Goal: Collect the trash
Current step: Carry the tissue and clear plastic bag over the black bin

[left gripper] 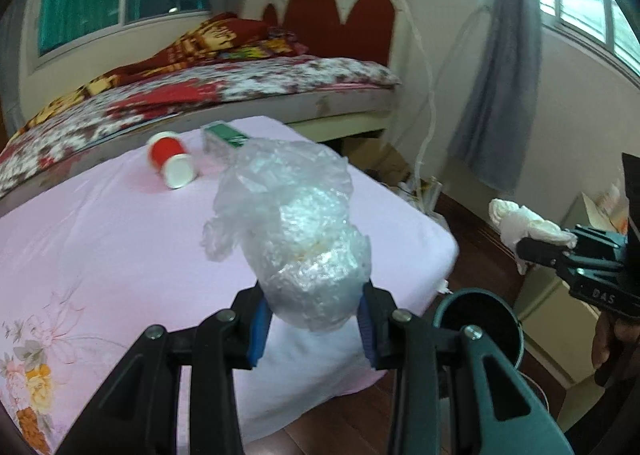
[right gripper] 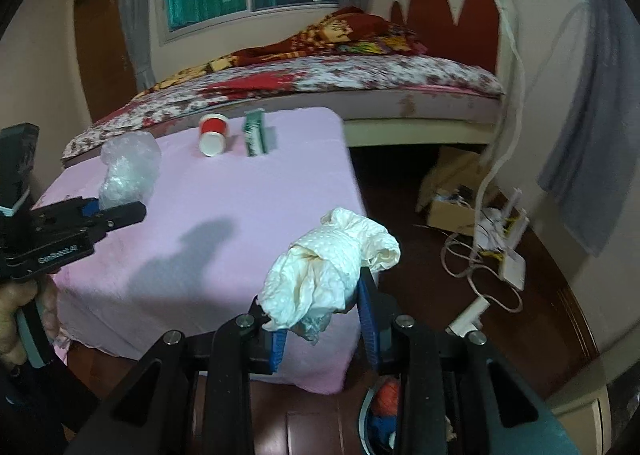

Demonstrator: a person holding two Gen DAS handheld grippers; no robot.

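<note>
desk (right gripper: 224, 215): pink cloth cover, flower print at one corner | red paper cup (right gripper: 212, 137): on its side at desk's far edge | green box (right gripper: 254, 134): just right of cup, apart | floor (right gripper: 420, 279): dark wood around desk

1. Behind my pink-sheeted table (right gripper: 224, 215), a bed with floral bedding (right gripper: 360, 79) meets a red scalloped headboard (right gripper: 452, 11).
2. A grey curtain (left gripper: 500, 67) hangs right; white cables (right gripper: 480, 267) litter the floor.
</note>
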